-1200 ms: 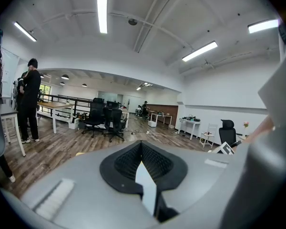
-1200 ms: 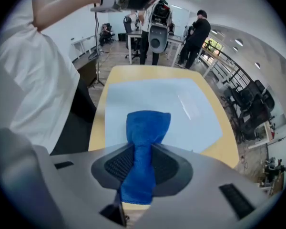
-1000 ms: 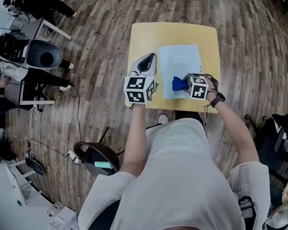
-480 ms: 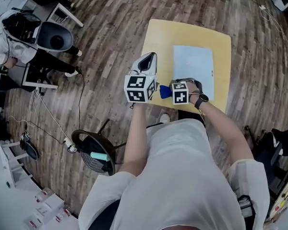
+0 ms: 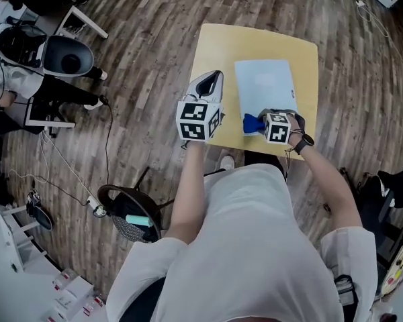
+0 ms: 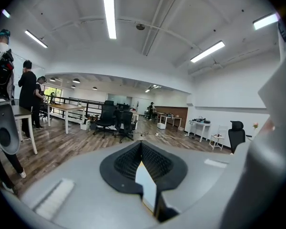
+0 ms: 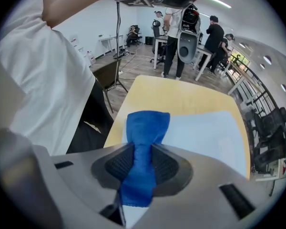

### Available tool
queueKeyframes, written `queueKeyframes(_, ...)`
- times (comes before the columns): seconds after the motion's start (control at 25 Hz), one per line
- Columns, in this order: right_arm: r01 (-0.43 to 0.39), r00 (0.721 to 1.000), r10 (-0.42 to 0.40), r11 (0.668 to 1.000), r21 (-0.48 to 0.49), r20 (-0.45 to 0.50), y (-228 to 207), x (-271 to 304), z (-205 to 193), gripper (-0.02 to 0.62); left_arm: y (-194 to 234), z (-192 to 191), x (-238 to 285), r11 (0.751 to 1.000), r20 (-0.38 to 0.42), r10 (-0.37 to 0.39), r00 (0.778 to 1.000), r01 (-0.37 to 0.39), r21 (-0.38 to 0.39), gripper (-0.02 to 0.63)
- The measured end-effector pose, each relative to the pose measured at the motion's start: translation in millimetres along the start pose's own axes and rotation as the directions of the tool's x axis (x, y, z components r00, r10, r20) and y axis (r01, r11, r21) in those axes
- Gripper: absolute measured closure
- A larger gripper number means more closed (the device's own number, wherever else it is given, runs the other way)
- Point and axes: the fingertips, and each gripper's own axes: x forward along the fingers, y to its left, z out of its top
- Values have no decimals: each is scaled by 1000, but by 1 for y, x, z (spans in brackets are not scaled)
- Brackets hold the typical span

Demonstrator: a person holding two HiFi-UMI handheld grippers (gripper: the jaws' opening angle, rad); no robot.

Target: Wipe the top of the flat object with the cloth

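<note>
pinching blue cloth (image 7: pixel 147 128), right gripper (image 7: pixel 142 163) at flat object (image 5: pixel 265 86)

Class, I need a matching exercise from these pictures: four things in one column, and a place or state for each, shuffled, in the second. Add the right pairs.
1. blue cloth
2. pale blue flat sheet
3. left hand-held gripper
4. yellow square table

A. shut, holding nothing
B. standing on the wood-plank floor
C. lying flat on the table
D. clamped in the right hand-held gripper

Pairs: 1-D, 2-C, 3-A, 4-B
</note>
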Motion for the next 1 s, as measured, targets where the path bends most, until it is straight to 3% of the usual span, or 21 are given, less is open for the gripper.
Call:
queueKeyframes(0.36,104,982,-81,986,131,-171,-2,-39,-117,480,-38,-1,29,994,-16,-107,994,107,11,595)
queueKeyframes(0.6,159,967,-97,954,256,-237,-1,-53,-179,480,-52,-4,37,991,-23,-132,991,132,14,595)
queueKeyframes(0.84,148,969,-85,951,271,-231,-6,-57,-171,480,-41,-4,32,994,-19,-106,994,106,2,595)
queueKeyframes(1.0,88,994,-68,957,277,-81,-16,-63,-103,480,-27,-7,26,998,-21,-69,997,69,-6,595)
